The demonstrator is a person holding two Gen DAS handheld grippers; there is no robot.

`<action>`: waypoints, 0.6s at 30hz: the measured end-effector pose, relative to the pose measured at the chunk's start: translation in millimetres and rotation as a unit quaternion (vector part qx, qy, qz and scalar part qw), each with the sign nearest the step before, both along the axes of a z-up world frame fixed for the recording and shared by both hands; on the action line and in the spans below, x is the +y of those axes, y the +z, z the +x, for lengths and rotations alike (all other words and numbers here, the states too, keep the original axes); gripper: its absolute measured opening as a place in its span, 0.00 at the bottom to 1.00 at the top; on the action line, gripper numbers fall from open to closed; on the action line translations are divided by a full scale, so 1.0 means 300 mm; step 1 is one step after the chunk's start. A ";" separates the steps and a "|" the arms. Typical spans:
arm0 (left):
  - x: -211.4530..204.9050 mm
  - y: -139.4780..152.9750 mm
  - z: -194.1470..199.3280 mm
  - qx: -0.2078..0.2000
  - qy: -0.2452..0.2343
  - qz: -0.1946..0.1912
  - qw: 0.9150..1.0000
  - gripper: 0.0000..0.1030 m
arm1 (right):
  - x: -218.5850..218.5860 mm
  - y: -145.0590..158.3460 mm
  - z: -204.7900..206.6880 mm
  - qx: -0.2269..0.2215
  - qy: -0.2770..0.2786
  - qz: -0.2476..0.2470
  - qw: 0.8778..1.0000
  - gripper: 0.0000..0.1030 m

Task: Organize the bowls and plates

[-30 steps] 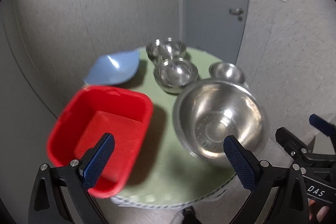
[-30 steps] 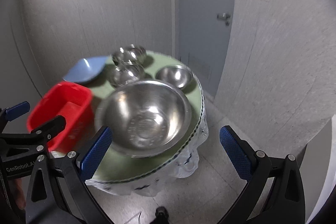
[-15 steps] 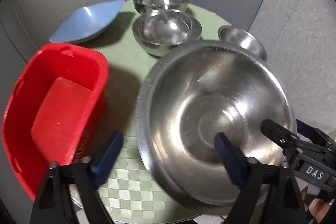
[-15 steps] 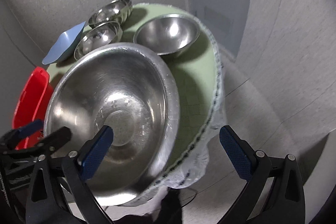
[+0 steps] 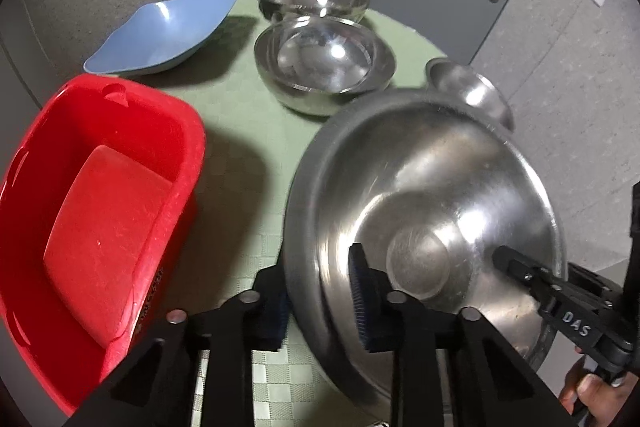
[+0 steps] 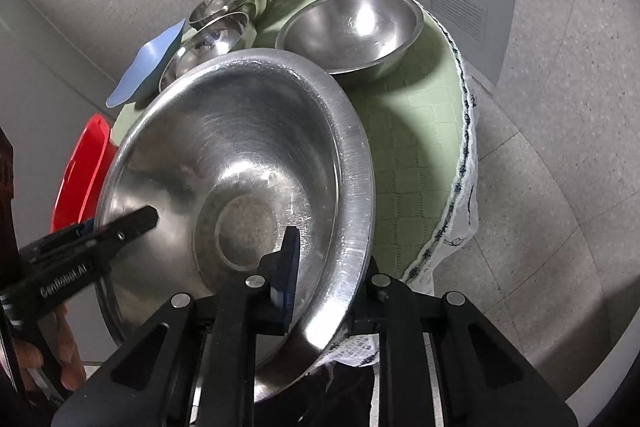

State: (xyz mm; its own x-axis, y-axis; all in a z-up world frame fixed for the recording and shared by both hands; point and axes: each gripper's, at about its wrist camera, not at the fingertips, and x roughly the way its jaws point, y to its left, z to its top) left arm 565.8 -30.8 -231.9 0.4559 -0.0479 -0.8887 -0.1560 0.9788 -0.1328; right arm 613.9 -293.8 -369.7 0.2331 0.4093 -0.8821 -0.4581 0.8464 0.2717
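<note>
**Big bowl pinched at both rims**

My left tool (image 5: 320, 301) and right tool (image 6: 320, 287) are each clamped on the rim of the large steel bowl (image 5: 432, 227), at the near edge of the worktop (image 5: 248, 131). The steel is slick: uneven lifting could let it slip or knock the smaller bowl (image 6: 352, 27) beside it.

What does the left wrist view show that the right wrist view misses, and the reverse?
Left wrist only: the red tub's inside, with a flat red piece on its bottom, and the blue dish's hollow. Right wrist only: the tablecloth's hanging edge with the floor below it. Both: the big steel bowl, the left gripper shut on its rim and the right gripper closing on the opposite rim, plus three smaller steel bowls behind.
</note>
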 end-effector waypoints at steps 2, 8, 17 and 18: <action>-0.009 0.025 -0.022 -0.013 -0.010 0.005 1.000 0.19 | -0.002 0.001 0.002 -0.002 -0.001 -0.002 1.000 0.17; 0.020 0.127 -0.065 -0.071 -0.024 0.015 0.997 0.19 | 0.018 0.082 -0.038 -0.030 0.003 0.003 1.000 0.17; 0.291 0.261 -0.190 -0.127 0.020 0.032 0.991 0.19 | 0.278 0.242 -0.104 -0.081 0.051 0.038 0.995 0.18; 0.325 0.265 -0.208 -0.128 0.028 0.034 0.991 0.19 | 0.317 0.244 -0.118 -0.082 0.060 0.041 0.994 0.18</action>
